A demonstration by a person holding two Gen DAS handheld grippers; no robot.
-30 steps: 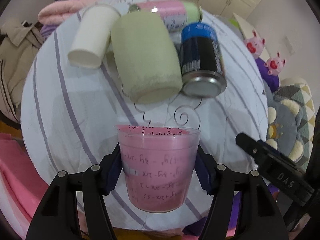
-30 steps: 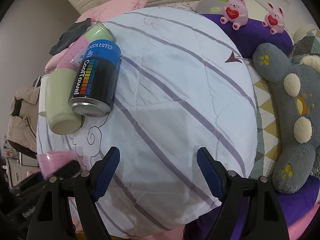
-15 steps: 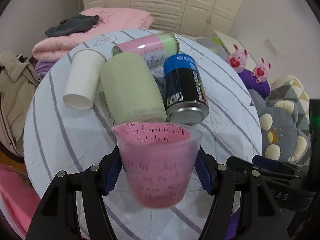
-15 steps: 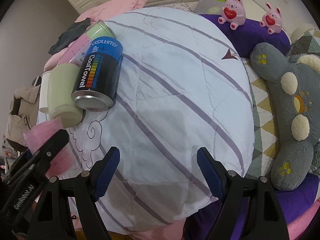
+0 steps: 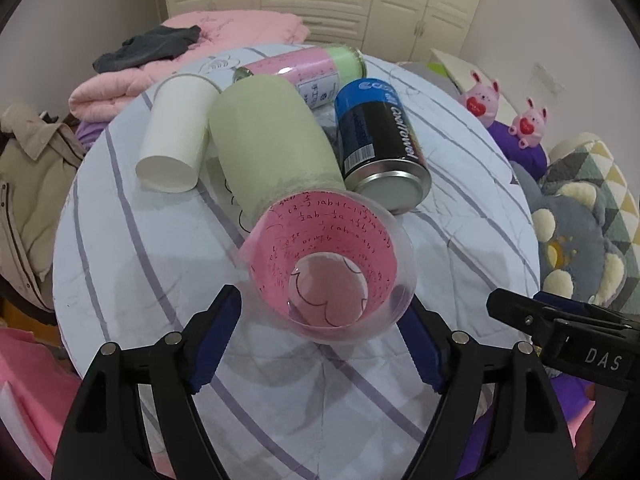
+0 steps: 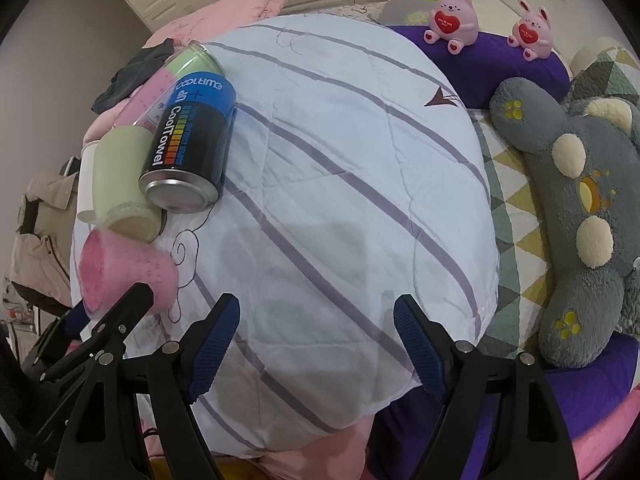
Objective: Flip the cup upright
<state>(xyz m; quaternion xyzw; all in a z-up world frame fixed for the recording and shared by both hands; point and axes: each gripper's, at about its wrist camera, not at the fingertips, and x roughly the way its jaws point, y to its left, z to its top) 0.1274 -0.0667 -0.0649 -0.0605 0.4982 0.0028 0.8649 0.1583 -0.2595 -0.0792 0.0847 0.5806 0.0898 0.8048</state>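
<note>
Pink clear-plastic cup with handwritten formulas [image 5: 326,270] stands mouth-up on the white striped quilt [image 5: 132,248], between the spread, apparently non-touching fingers of the left gripper [image 5: 322,338]. Right gripper [image 6: 316,340] hovers empty, jaws apart, over the quilt beside a black-and-blue can [image 6: 188,148].

Clear glossy plastic cup [image 5: 326,268]; shiny metal can [image 5: 380,144]; matt paper cup [image 5: 174,132]; quilted cloth bedspread [image 6: 340,168]; ribbed pads [image 5: 216,338].

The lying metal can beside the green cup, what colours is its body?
Metal can: blue top, black body, rainbow stripes; clearest in the right wrist view.
</note>
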